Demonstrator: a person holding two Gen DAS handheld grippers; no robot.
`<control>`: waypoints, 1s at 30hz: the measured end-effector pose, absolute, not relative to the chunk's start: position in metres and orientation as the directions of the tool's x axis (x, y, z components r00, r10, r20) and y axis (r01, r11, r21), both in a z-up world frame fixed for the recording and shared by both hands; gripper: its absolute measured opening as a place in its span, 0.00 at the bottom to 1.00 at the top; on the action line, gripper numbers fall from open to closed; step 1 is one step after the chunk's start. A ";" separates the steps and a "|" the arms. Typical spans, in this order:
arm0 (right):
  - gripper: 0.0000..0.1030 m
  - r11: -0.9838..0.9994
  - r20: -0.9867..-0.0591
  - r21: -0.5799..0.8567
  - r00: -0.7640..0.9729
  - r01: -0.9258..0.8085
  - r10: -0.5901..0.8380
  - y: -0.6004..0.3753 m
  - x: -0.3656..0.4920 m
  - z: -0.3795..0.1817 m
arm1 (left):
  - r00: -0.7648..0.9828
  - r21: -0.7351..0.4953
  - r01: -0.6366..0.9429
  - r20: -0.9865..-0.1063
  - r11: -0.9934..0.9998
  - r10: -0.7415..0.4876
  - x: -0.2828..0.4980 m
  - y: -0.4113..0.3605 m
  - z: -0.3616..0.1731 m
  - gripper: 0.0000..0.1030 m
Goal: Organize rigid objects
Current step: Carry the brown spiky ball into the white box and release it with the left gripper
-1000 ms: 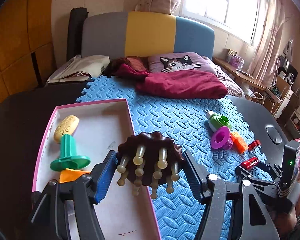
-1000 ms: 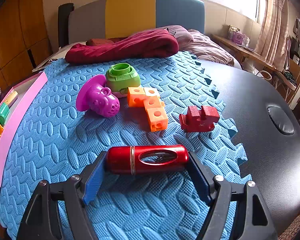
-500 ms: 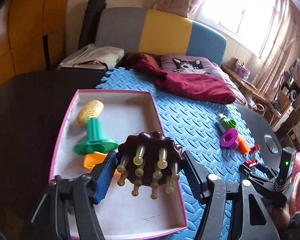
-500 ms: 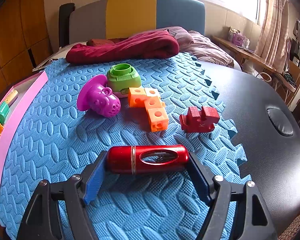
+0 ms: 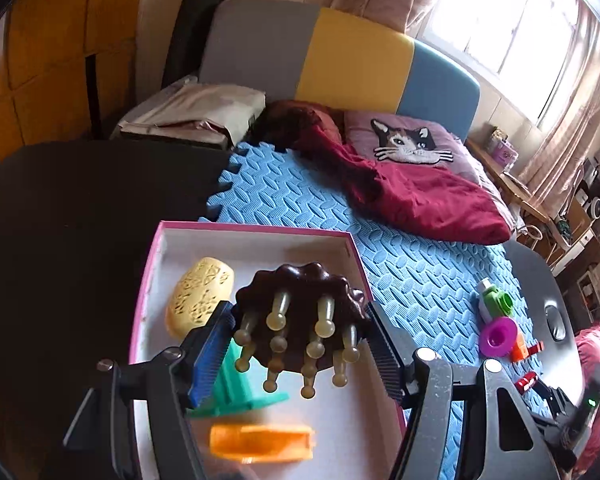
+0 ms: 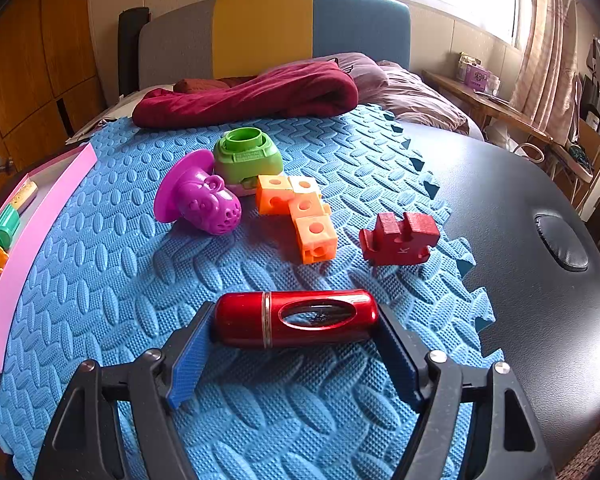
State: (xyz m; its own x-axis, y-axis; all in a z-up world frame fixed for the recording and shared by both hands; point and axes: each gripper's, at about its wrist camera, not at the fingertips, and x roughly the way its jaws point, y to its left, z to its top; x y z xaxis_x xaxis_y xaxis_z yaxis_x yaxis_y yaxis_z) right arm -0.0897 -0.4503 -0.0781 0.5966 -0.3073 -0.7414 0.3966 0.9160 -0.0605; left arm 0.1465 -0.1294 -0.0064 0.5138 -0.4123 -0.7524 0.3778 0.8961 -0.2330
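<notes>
My left gripper [image 5: 298, 320] is shut on a dark brown scalloped massager [image 5: 300, 284] whose tan pegs point toward the camera. It hangs over the pink-rimmed white box [image 5: 256, 229]. Inside the box lie a yellow perforated piece [image 5: 200, 296], a green flanged toy [image 5: 236, 388] and an orange piece [image 5: 260, 440]. My right gripper [image 6: 296, 320] is shut on a shiny red capsule [image 6: 240, 316], gripped end to end and lying sideways on the blue foam mat [image 6: 100, 280].
Beyond the capsule lie a purple toy [image 6: 204, 200], a green ring block [image 6: 248, 156], joined orange cubes [image 6: 304, 216] and a red wooden puzzle piece [image 6: 400, 236]. A maroon blanket [image 6: 260, 92] lies at the mat's far edge. The black tabletop [image 6: 520, 184] borders the mat on the right.
My left gripper has carried the massager leftward from the box's right rim to over the box's middle. The right gripper and red capsule have not moved.
</notes>
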 end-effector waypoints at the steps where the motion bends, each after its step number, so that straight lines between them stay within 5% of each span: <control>1: 0.76 0.916 -0.742 -0.059 0.597 0.396 -0.306 -0.450 -0.090 -0.078 | 0.497 -0.236 0.378 -0.764 0.895 -0.411 0.153 -0.133 -0.011 0.64; 11: 0.76 0.917 -0.742 -0.056 0.598 0.396 -0.303 -0.451 -0.089 -0.078 | 0.424 -0.194 0.338 -0.842 0.921 -0.333 0.196 -0.156 -0.055 0.65; 18: 0.76 0.917 -0.742 -0.056 0.598 0.395 -0.303 -0.451 -0.089 -0.079 | 0.459 -0.185 0.322 -0.827 0.929 -0.324 0.188 -0.150 -0.049 0.67; 21: 0.76 0.917 -0.743 -0.056 0.597 0.395 -0.303 -0.451 -0.089 -0.079 | 0.488 -0.182 0.330 -0.807 0.926 -0.333 0.179 -0.147 -0.037 0.77; 30: 0.76 0.917 -0.742 -0.056 0.598 0.395 -0.303 -0.451 -0.088 -0.078 | 0.595 -0.156 0.275 -0.748 0.949 -0.296 0.122 -0.124 0.001 0.77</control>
State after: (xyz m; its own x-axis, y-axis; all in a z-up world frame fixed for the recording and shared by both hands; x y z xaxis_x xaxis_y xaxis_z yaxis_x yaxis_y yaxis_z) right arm -0.0885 -0.4509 -0.0785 0.5976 -0.3032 -0.7422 0.3954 0.9168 -0.0562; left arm 0.1217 -0.1239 0.0007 0.5947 -0.2956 -0.7476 0.2748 0.9487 -0.1565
